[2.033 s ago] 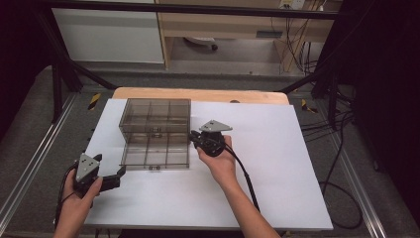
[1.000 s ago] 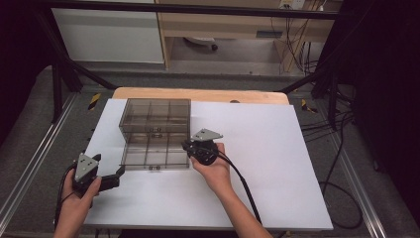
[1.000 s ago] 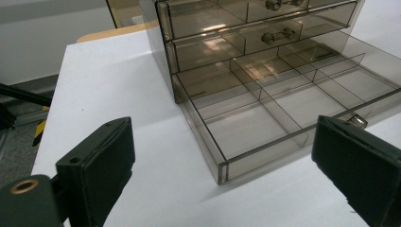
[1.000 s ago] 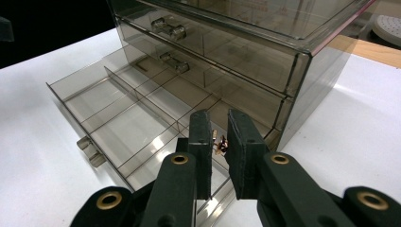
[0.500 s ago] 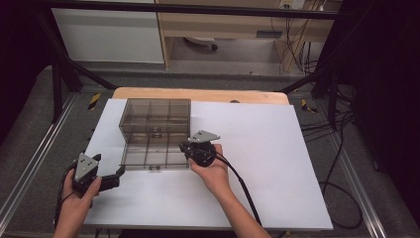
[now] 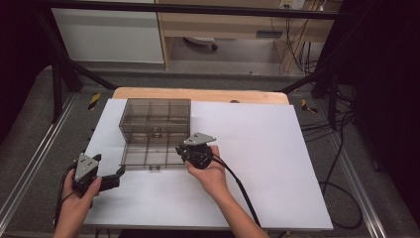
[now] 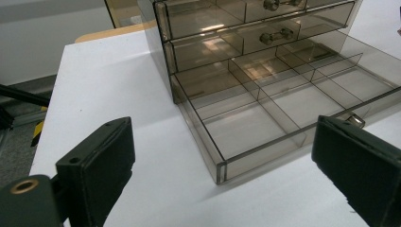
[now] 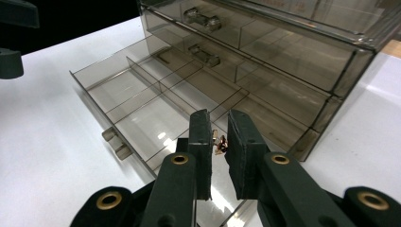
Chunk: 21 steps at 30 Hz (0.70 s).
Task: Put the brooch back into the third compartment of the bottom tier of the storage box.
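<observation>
A smoky clear drawer cabinet (image 6: 156, 116) stands at the back left of the white board, its bottom drawer (image 6: 148, 153) pulled out toward me. My right gripper (image 6: 184, 151) hovers at the drawer's right front corner. In the right gripper view its jaws (image 8: 218, 118) are shut on a small reddish-gold piece (image 8: 219, 143) above a compartment of the divided drawer (image 8: 137, 104). My left gripper (image 6: 116, 176) rests low at the front left, open, with nothing between its wide-set pads (image 7: 224, 127). It points at the drawer's left front corner (image 7: 220, 168).
The white board (image 6: 277, 163) lies on a wooden table (image 6: 198, 94). Metal frame rails (image 6: 29, 163) run along both sides, and cables (image 6: 341, 148) trail over the dark floor at the right. Two upper drawers (image 8: 283, 42) stay closed.
My right gripper has drifted left and toward me, from beside the cabinet to the open drawer's right front corner. The left gripper has stayed put.
</observation>
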{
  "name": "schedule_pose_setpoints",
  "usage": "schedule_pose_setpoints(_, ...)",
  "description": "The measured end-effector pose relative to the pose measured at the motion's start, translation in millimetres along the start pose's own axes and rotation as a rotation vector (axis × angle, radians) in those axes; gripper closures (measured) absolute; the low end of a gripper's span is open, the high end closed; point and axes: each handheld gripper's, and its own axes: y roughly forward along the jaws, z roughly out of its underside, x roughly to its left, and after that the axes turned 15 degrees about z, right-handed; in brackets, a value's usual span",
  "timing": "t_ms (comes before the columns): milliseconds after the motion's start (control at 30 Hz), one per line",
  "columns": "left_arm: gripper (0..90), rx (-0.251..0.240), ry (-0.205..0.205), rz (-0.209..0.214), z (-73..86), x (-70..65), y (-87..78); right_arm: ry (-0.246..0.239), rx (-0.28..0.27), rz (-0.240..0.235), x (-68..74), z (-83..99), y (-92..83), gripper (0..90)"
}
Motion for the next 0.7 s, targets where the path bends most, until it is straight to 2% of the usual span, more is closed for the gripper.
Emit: schedule_pose_setpoints(700, 6.7, 0.002, 0.005, 0.004, -0.3, -0.8, 0.4, -0.04, 0.016, -0.012, 10.6, 2.4, 3.0, 80.8)
